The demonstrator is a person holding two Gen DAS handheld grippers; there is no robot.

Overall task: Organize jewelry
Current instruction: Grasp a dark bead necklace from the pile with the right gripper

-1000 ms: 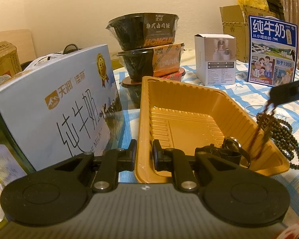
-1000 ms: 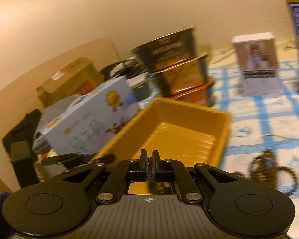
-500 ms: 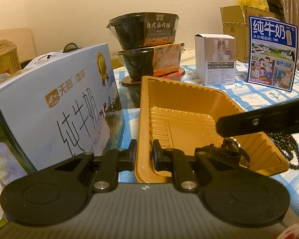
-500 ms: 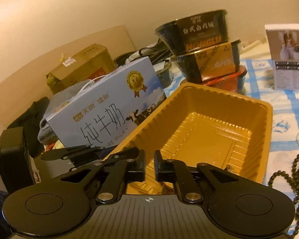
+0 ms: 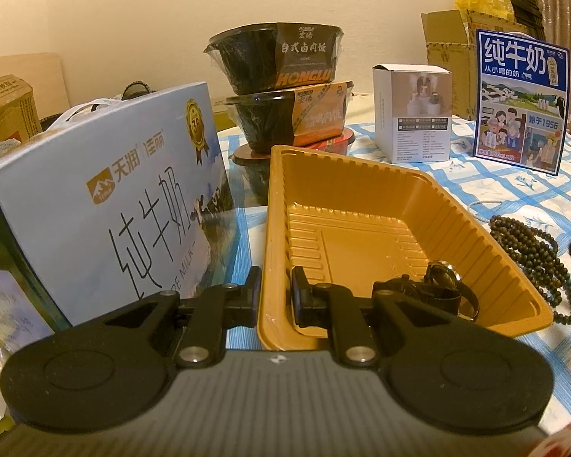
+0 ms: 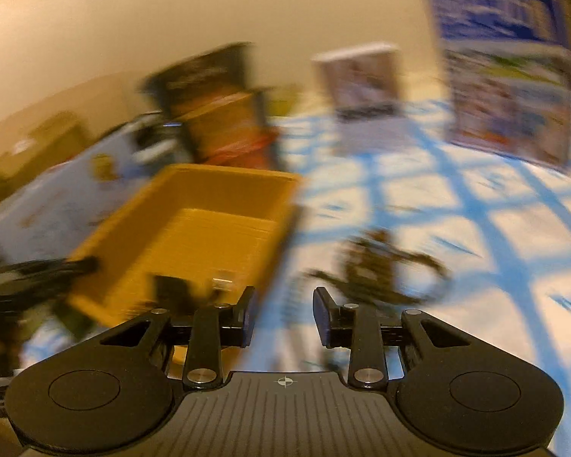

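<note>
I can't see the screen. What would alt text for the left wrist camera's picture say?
The left gripper is shut on the near rim of an orange ribbed plastic tray, which holds a black-strapped wristwatch in its near right corner. A dark beaded necklace lies on the blue-checked tablecloth right of the tray; a pale blue milk carton stands left.

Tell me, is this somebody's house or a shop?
Probably a home, on a cluttered dining table. It has a blue checked tablecloth, stacked ready-meal bowls and milk cartons. A tray with a watch in it sits beside loose beads.
</note>
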